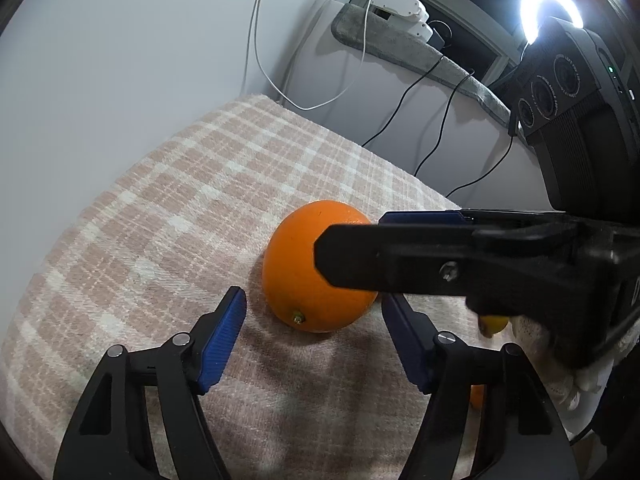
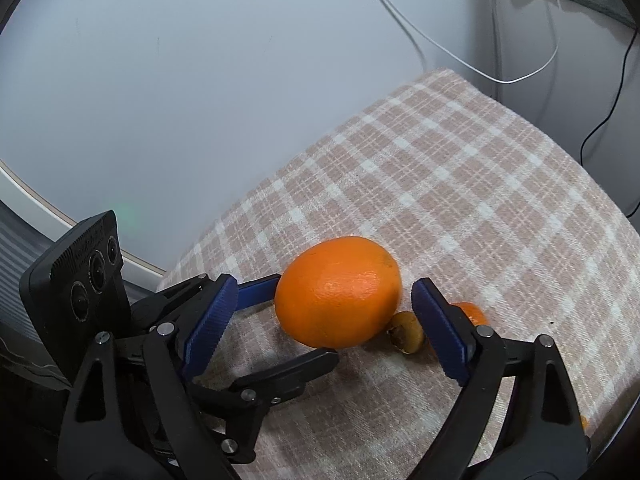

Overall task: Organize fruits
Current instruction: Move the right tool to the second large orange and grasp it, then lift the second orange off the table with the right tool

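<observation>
Orange (image 2: pixel 338 292) sits mid-frame on the checked cloth (image 2: pixel 460 184), flanked by both tools, ungripped: left gripper (image 1: pixel 312 312) spread wide, right gripper (image 2: pixel 320 308) likewise. Small fruits (image 2: pixel 408 332) wait lower right; sorting looks barely begun.

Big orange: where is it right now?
The orange lies on the plaid cloth, centred in both wrist views between the open fingers of both grippers; a small brownish fruit sits just to its right in the right view.
</observation>
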{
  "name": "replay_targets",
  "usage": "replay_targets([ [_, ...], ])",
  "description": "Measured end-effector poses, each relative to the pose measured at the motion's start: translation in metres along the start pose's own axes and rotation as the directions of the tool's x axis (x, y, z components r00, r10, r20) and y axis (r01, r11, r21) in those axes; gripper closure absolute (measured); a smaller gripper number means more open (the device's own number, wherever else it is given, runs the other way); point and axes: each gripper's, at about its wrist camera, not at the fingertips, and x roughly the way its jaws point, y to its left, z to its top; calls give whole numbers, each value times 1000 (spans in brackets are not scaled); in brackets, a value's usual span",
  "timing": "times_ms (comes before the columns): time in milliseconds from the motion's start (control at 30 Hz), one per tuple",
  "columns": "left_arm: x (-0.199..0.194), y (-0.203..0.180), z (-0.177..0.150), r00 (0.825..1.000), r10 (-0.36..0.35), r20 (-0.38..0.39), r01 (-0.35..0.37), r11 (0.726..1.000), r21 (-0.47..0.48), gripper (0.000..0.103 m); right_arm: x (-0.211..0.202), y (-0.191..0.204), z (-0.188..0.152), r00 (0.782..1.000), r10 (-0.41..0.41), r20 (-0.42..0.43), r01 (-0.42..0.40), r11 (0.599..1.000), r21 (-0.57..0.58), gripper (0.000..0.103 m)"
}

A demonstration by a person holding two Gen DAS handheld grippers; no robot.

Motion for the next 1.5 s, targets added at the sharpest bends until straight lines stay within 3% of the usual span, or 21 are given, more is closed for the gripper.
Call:
replay_targets([
  [433, 3, 2, 1, 1000, -23, -15, 22, 1000, -10, 38, 14, 0, 1, 999, -14, -36, 14, 1000, 1, 17],
  [633, 4, -1, 1, 999, -30, -16, 30, 1000, -7, 43, 15, -4, 0, 999, -30, -40, 31, 999, 10, 27],
  [1500, -5, -14, 8, 1000, -12, 14, 11, 1000, 20, 43, -5, -3, -1, 999, -44, 10, 43, 998, 35, 28],
])
